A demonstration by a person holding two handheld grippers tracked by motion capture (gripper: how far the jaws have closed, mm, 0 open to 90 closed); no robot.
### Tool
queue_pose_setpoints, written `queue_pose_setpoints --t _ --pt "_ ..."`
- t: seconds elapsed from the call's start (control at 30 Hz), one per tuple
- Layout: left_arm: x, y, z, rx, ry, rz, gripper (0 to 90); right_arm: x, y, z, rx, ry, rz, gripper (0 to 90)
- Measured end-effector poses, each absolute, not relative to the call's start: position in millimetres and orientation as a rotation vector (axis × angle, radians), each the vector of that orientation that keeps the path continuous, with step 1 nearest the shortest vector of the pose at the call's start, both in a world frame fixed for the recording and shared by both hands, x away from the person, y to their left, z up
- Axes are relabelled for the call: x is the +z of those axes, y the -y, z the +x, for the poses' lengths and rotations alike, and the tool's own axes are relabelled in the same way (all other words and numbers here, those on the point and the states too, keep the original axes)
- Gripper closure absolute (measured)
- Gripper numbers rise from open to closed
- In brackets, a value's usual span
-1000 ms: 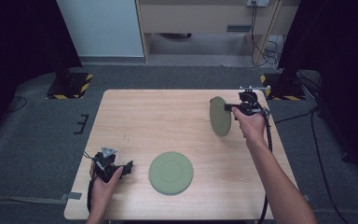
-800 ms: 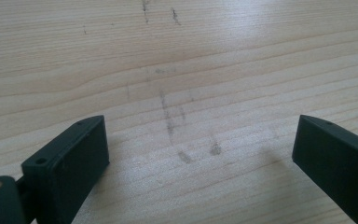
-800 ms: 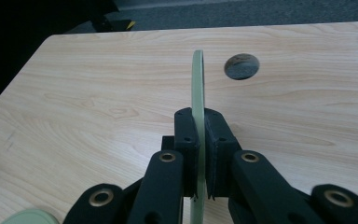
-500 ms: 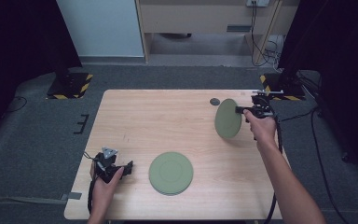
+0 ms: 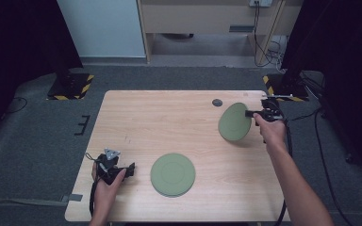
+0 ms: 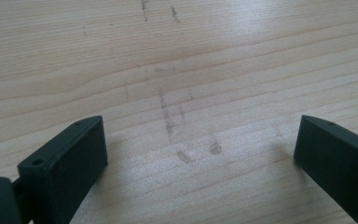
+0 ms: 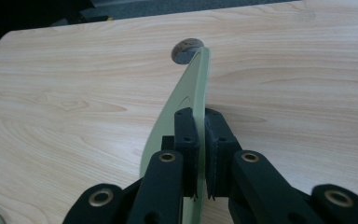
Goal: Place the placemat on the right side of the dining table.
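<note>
A green plate (image 5: 234,122) hangs tilted above the table's right side, pinched by its rim in my right gripper (image 5: 253,114), which is shut on it. In the right gripper view the same plate (image 7: 186,100) stands on edge between the two black jaws of my right gripper (image 7: 200,122). A second green plate (image 5: 172,174) lies flat near the table's front edge. To its left my left gripper (image 5: 131,168) rests on the wood. Its jaws stand wide apart in the left gripper view, my left gripper (image 6: 196,149) holding nothing over bare wood.
A small dark round disc (image 5: 217,102) lies on the table (image 5: 169,122) behind the held plate, and the disc (image 7: 186,48) shows past the plate's far rim. Grey carpet surrounds the table. Stand feet with yellow-black stripes (image 5: 70,85) sit beyond the far corners.
My right gripper has carried the tilted plate to the right and a little lower, towards the table's right edge. The left gripper and the flat plate have stayed put.
</note>
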State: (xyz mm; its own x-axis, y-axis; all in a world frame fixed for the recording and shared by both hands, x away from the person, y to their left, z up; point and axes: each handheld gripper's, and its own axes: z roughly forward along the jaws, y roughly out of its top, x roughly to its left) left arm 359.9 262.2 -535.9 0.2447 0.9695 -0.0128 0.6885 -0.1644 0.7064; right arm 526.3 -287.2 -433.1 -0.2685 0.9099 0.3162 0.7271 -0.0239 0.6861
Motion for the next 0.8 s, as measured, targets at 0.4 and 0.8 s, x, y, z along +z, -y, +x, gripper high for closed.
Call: queue_pose_setpoints --t 0.4,0.8 --pt "-536 -261 360 0.619 -1.511 1.934 2.0 -456 306 539 1.142 -2.004 1.784 85.6" --pt "-536 -261 360 0.621 -1.514 1.934 1.8 -484 323 544 1.140 -1.982 1.844 85.0"
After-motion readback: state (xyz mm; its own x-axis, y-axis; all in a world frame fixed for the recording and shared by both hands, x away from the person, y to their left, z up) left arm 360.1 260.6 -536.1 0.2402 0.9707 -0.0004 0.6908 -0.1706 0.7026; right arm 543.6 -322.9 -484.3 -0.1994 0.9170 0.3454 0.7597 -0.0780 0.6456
